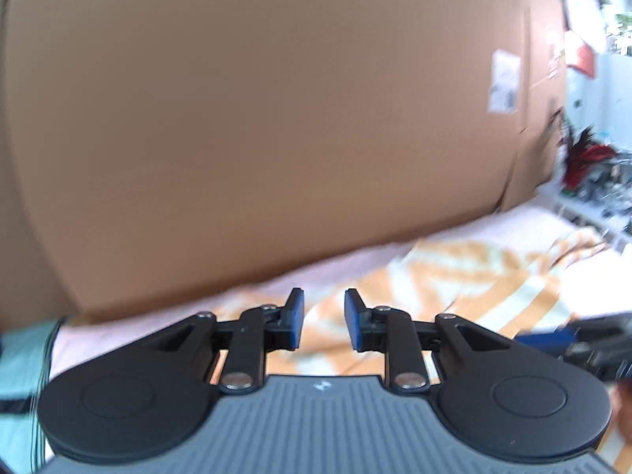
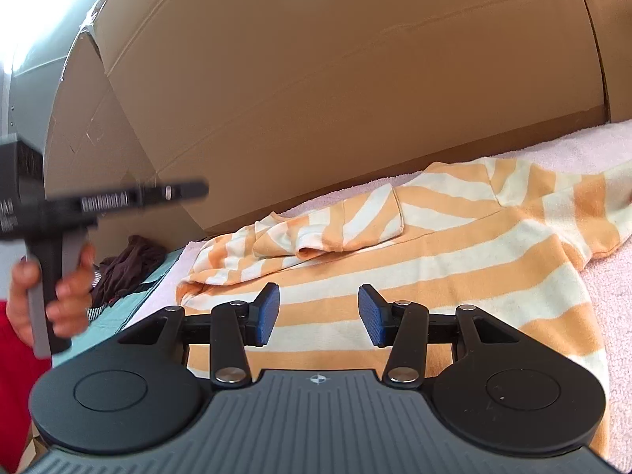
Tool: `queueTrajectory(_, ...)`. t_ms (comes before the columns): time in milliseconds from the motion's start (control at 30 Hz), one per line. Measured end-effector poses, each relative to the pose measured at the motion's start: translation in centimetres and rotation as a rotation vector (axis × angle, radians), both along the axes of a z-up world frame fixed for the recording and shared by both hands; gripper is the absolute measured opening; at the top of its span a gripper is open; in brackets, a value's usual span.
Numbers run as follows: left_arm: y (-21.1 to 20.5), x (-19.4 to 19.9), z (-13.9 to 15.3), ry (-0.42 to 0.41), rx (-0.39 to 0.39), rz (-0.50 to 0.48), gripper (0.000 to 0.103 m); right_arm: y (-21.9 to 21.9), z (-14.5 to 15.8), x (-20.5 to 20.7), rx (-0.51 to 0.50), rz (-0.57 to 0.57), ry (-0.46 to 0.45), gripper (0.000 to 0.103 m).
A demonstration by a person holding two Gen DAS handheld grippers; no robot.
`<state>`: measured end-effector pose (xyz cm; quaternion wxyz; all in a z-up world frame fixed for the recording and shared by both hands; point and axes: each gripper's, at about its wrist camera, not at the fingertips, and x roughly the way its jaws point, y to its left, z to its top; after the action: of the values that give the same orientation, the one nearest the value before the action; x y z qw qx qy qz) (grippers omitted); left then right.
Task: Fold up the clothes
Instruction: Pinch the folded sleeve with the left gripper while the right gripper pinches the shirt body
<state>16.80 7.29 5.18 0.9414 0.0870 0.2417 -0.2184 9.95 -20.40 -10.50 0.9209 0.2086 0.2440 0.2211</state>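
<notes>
Lying spread on the pink towel (image 2: 604,276), the orange-and-cream striped top (image 2: 454,237) is stretching out under and ahead of the right gripper (image 2: 318,312), whose jaws are standing apart with nothing between them. The left gripper (image 1: 323,318) is hovering over the same top with its jaws parted and empty, and a cardboard box (image 1: 256,118) is standing just beyond.

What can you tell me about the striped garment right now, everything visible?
The striped garment is soft knit-looking fabric in orange and cream bands. It lies mostly flat on a pale pink towel-like cover, in front of a cardboard box. One sleeve is folded across its upper part, with the cuff opening facing the camera; the far-left end is rumpled. Neither gripper holds it: the right gripper hangs open above its lower part.
</notes>
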Motion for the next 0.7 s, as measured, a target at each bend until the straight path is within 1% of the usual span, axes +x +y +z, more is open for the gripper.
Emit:
queueTrajectory(33, 0.3, -0.4, -0.7, 0.0, 0.012, 0.029, 0.027, -0.3, -0.1, 0.0, 0.008, -0.006, 0.006, 0.049)
queueTrajectory(133, 1.3, -1.6, -2.9, -0.003, 0.038, 0.094, 0.04, -0.7, -0.3, 0.3, 0.028, -0.027, 0.026, 0.049)
queueTrajectory(200, 1.8, -2.3, -4.1, -0.009, 0.069, 0.13, 0.044, -0.8, -0.4, 0.4, 0.04, -0.04, 0.035, 0.049)
queueTrajectory(267, 2.2, -2.8, -5.3, -0.014, 0.091, 0.168, 0.051, -0.9, -0.5, 0.5, 0.047, -0.049, 0.043, 0.048)
queueTrajectory(333, 2.9, -3.1, -6.2, -0.012, 0.094, 0.201, 0.051, -1.0, -0.5, 0.4, 0.05, -0.054, 0.051, 0.046)
queueTrajectory(433, 3.6, -2.9, -7.6, -0.006, 0.102, 0.25, 0.055, -1.2, -0.6, 0.5, 0.053, -0.063, 0.059, 0.046)
queueTrajectory(500, 3.8, -2.6, -8.0, 0.001, 0.096, 0.278, 0.055, -1.2, -0.7, 0.6, 0.055, -0.071, 0.066, 0.046)
queueTrajectory(600, 4.8, -2.4, -7.8, 0.008, 0.034, 0.291, 0.058, -1.3, -0.7, 0.5, 0.057, -0.085, 0.07, 0.046)
queueTrajectory(633, 4.9, -2.1, -8.0, 0.029, 0.024, 0.286, 0.057, -1.3, -0.7, 0.5, 0.056, -0.089, 0.071, 0.046)
queueTrajectory(700, 5.1, -1.8, -8.2, 0.063, 0.008, 0.275, 0.05, -1.3, -0.7, 0.6, 0.053, -0.099, 0.076, 0.046)
